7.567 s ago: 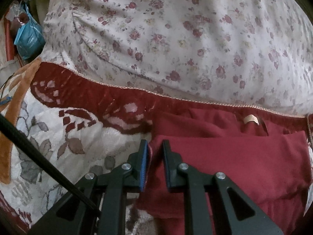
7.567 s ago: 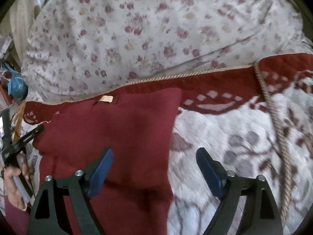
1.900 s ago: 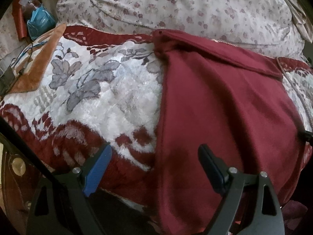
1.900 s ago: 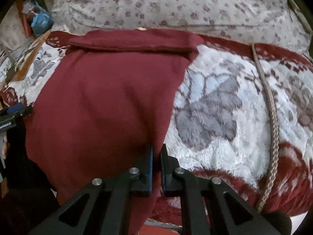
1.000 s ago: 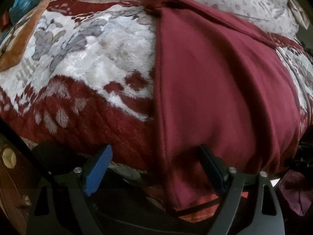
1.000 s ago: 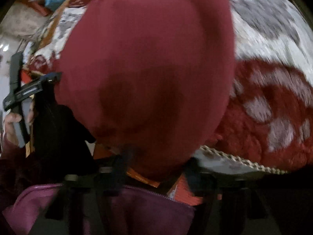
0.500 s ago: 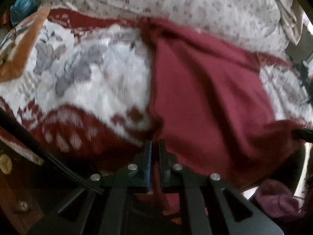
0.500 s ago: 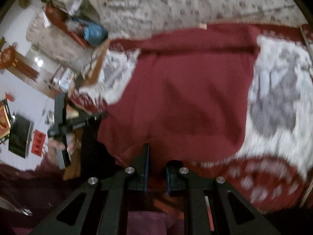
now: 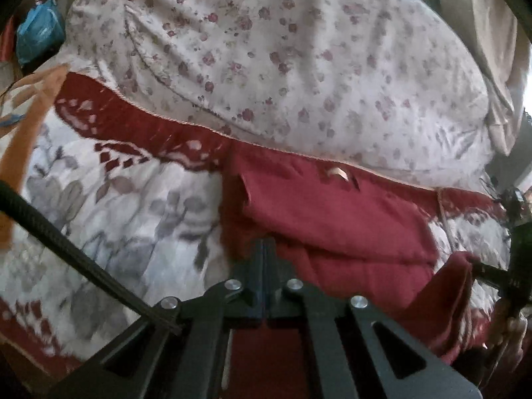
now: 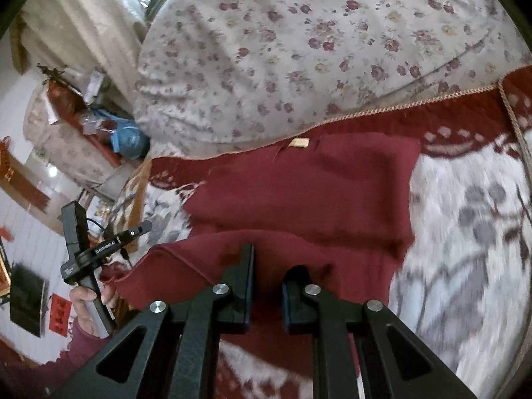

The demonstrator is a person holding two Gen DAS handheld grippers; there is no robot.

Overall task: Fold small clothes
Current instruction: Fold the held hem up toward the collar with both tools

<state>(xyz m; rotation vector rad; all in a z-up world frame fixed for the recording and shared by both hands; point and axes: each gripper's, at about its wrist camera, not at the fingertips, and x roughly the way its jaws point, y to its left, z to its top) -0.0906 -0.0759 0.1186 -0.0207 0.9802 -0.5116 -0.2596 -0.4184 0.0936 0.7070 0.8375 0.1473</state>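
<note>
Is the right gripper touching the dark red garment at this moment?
Touching. The right wrist view shows the right gripper with its jaws closed on a raised fold of the dark red garment, cloth bunched between the pads.

I see matt maroon knit garment, plush fleecy blanket, thin floral cotton quilt, matt black plastic fingers.
</note>
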